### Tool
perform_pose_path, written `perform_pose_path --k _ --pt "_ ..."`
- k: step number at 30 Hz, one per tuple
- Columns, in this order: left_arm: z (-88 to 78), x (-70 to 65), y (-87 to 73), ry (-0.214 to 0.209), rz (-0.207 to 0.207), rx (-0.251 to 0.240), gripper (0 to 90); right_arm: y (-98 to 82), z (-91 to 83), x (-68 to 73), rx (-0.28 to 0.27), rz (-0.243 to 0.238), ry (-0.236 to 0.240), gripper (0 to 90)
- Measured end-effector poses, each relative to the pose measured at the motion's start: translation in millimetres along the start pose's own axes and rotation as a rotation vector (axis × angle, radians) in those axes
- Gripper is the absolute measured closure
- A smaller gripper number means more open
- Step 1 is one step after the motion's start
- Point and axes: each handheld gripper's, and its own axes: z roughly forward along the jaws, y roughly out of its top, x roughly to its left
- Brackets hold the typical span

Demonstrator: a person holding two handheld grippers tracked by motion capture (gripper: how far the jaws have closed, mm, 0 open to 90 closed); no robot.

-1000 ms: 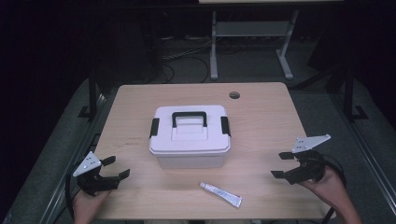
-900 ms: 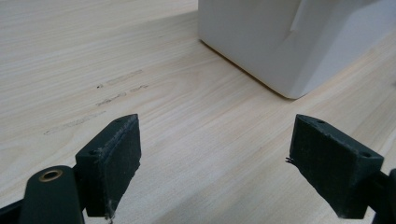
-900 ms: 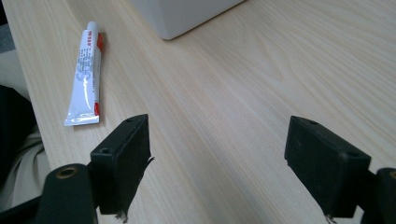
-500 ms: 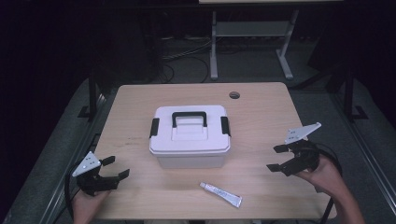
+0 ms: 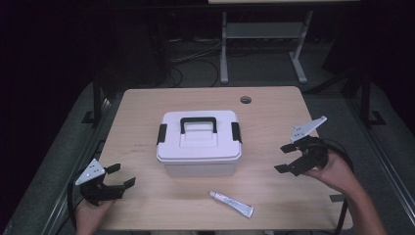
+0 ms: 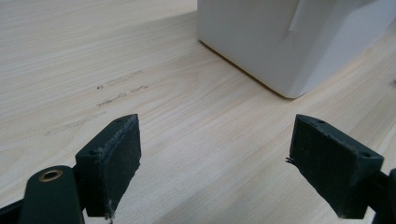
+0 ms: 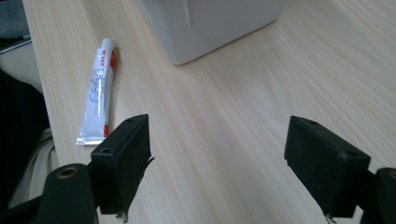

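The right gripper (image 5: 293,157) has lifted and drifted inward toward the white latched box (image 5: 199,143) at mid-table — likely approaching it; the left gripper (image 5: 117,177) waits. Both jaws gape wide, empty.

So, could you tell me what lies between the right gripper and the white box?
Only bare table: the high view shows plain wood between the right gripper and the white box. The tube lies nearer the person, off that line.
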Motion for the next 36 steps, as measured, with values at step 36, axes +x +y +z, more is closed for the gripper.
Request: perform_pose_path --k 36 --pt "-4.7 4.4 -0.1 0.001 -0.002 -0.009 15.9 65.4 -6.0 -9.2 0.036 -0.1 0.058 21.6"
